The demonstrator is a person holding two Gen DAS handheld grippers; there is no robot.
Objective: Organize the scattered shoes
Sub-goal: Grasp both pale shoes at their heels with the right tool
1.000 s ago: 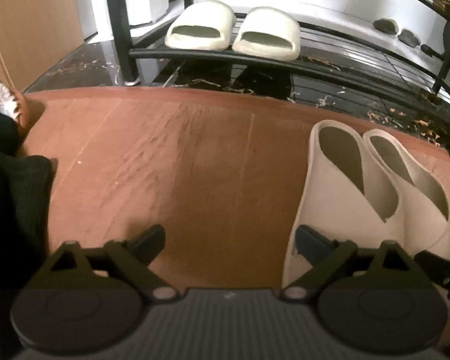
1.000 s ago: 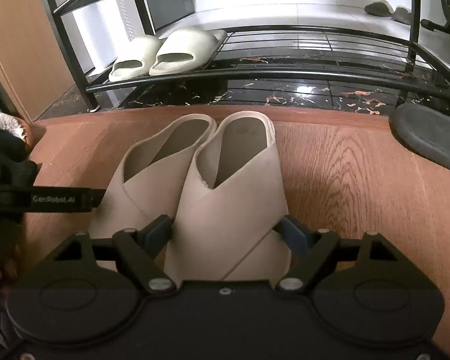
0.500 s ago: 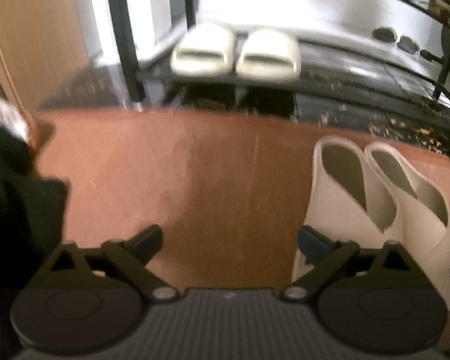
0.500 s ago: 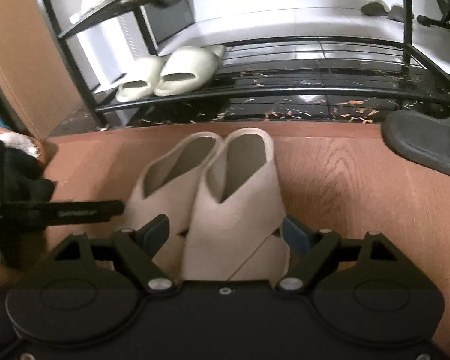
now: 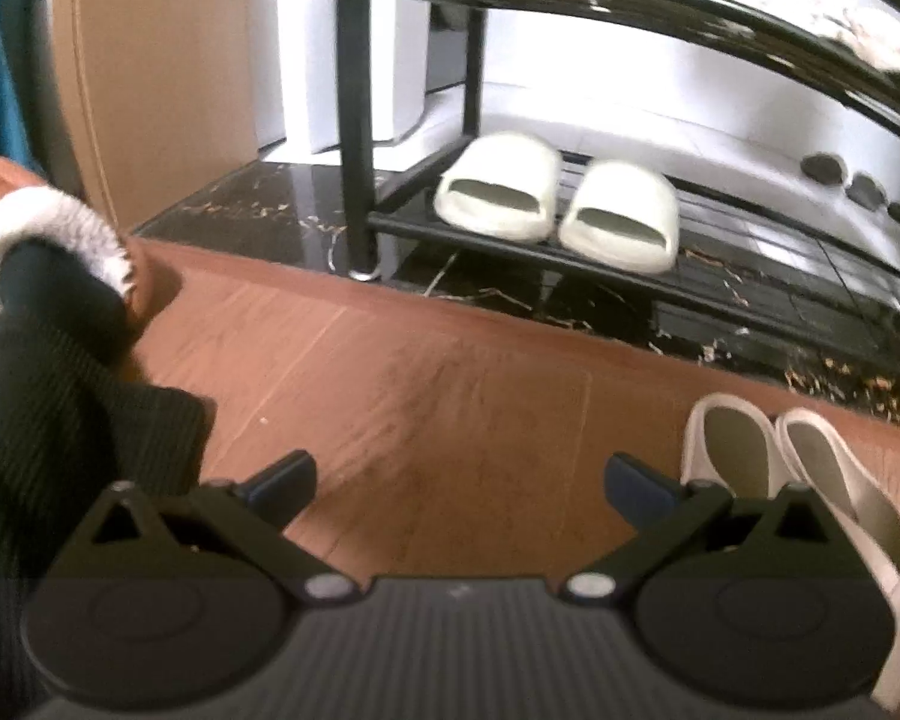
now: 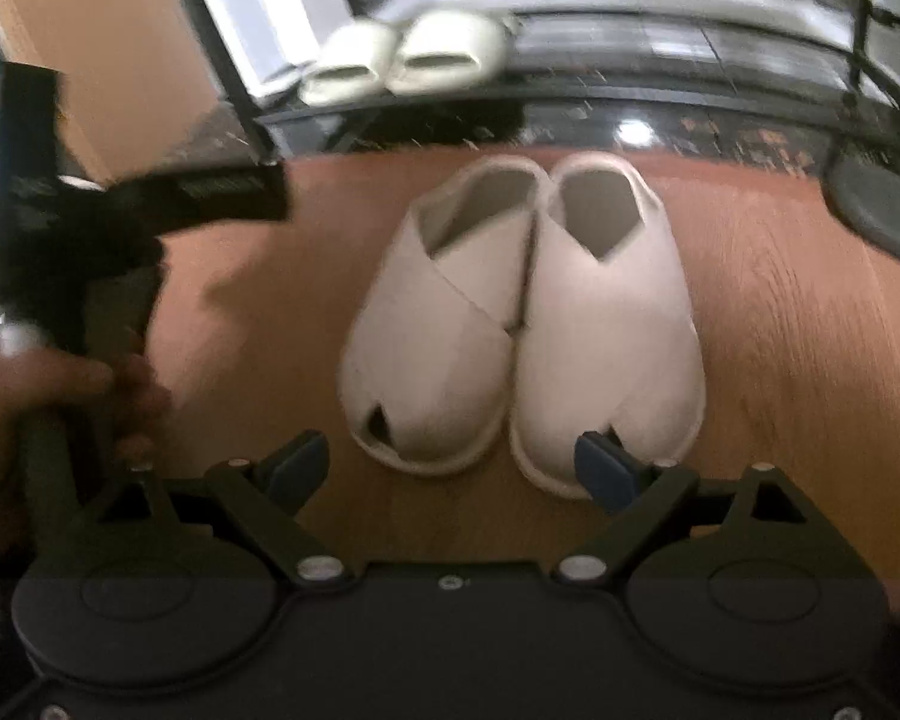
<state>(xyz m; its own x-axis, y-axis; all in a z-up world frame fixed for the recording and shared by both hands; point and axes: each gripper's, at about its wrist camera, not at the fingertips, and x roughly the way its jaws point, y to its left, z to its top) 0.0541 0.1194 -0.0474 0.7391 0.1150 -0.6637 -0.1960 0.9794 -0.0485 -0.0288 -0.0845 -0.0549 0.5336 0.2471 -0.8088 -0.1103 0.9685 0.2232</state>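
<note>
Both the left claw [image 5: 459,489] and right claw [image 6: 450,468] stood open, empty; white slippers [image 6: 522,324], lower centre of frame, looked light and soft, best pinched at the crossed upper.

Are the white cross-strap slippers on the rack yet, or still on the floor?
On the floor. The white cross-strap slippers sit side by side on the wood floor, in front of the black shoe rack.

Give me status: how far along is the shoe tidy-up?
Done: cream slides paired on the rack's bottom shelf; white cross-strap slippers side by side on the wood floor. In hand: nothing; left gripper and right gripper open. Left: dark shoe at right edge.
</note>
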